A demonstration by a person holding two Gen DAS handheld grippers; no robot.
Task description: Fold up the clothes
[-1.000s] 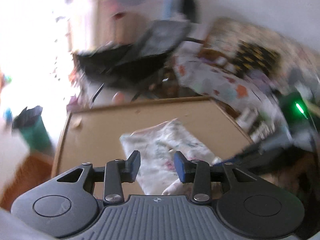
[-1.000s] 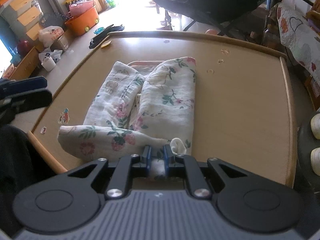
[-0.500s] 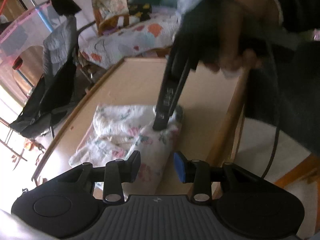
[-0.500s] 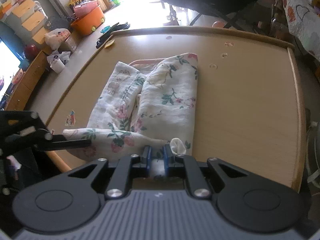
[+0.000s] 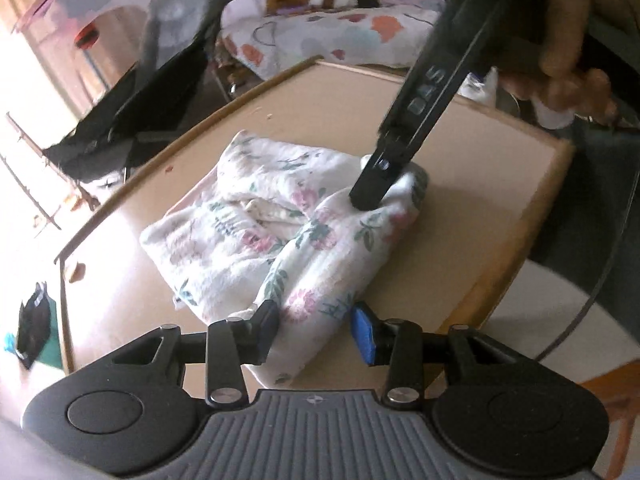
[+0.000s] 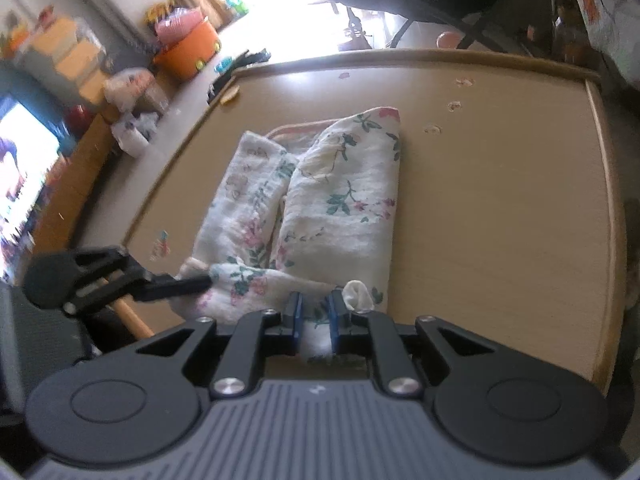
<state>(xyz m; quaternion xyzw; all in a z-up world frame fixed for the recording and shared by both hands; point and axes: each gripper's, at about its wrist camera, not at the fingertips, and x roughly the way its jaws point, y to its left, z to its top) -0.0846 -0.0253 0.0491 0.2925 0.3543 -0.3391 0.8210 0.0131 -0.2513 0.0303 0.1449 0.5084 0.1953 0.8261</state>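
Observation:
A white floral cloth [image 6: 336,204] lies partly folded on the wooden table [image 6: 500,216]; it also shows in the left wrist view [image 5: 256,224]. My right gripper [image 6: 316,316] is shut on the cloth's near edge, and in the left wrist view [image 5: 376,190] it presses down on the cloth's far corner. My left gripper [image 5: 316,332] is open, its fingers on either side of the cloth's near-left corner. In the right wrist view [image 6: 196,280] it reaches that corner from the left.
The table has a raised rim [image 6: 600,184]; its near-left corner [image 6: 132,316] is beside my left gripper. A dark folding chair [image 5: 160,80] and a patterned quilt [image 5: 340,40] stand beyond the table. An orange tub [image 6: 192,50] and boxes sit on the floor at left.
My left gripper has swung round from the far side and come in to the cloth's near-left corner, still open. My right gripper has stayed shut on the cloth.

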